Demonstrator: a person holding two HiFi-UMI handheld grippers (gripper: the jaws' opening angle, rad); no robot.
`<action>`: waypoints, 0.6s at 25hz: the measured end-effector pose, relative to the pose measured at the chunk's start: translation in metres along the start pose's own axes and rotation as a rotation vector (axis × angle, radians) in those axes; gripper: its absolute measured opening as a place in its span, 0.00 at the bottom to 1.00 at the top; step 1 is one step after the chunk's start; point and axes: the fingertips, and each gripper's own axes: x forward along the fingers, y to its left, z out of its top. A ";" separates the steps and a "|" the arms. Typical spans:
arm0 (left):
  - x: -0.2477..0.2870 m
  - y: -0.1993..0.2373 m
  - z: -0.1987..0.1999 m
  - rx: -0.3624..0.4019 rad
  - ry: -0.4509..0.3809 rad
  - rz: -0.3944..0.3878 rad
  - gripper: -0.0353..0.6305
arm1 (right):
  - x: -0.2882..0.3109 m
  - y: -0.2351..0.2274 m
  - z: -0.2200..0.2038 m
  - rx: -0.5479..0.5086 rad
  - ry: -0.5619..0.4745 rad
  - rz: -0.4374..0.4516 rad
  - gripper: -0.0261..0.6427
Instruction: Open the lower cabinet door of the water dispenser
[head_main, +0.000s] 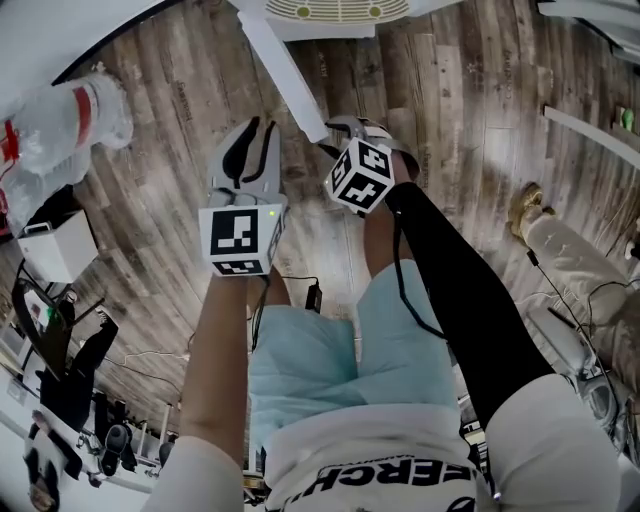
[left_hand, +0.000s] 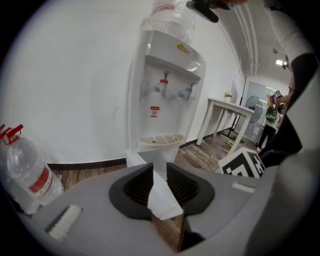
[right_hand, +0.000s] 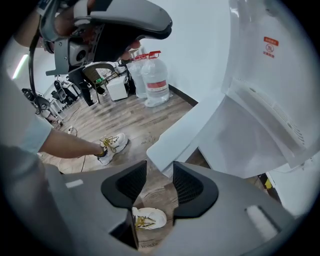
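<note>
Grey-brown wood planks (head_main: 450, 90) cover the floor before the tall white water dispenser (left_hand: 167, 100), which stands against a white wall (left_hand: 75, 90). Its flat white lower cabinet door (head_main: 285, 70) is swung wide out over the floor. The left gripper (left_hand: 159, 172) has its jaws parted, and the door's free edge shows in the gap beyond them, unpinched. The right gripper (right_hand: 160, 172) is likewise released and empty. The door's corner lies just past its jaw tips, above a white lace-up shoe (right_hand: 145, 219).

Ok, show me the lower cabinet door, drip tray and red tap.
lower cabinet door (right_hand: 186, 131): right gripper view, white panel
drip tray (left_hand: 161, 139): left gripper view, slotted top
red tap (left_hand: 163, 82): left gripper view, handle
</note>
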 end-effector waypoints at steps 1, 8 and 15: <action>-0.002 0.004 -0.001 -0.004 -0.002 0.004 0.18 | 0.002 0.003 0.003 -0.005 0.000 0.003 0.29; -0.020 0.020 -0.017 -0.009 0.003 0.022 0.18 | 0.012 0.021 0.021 -0.038 0.001 0.021 0.29; -0.037 0.042 -0.023 -0.038 -0.002 0.056 0.18 | 0.025 0.037 0.039 -0.082 0.012 0.042 0.29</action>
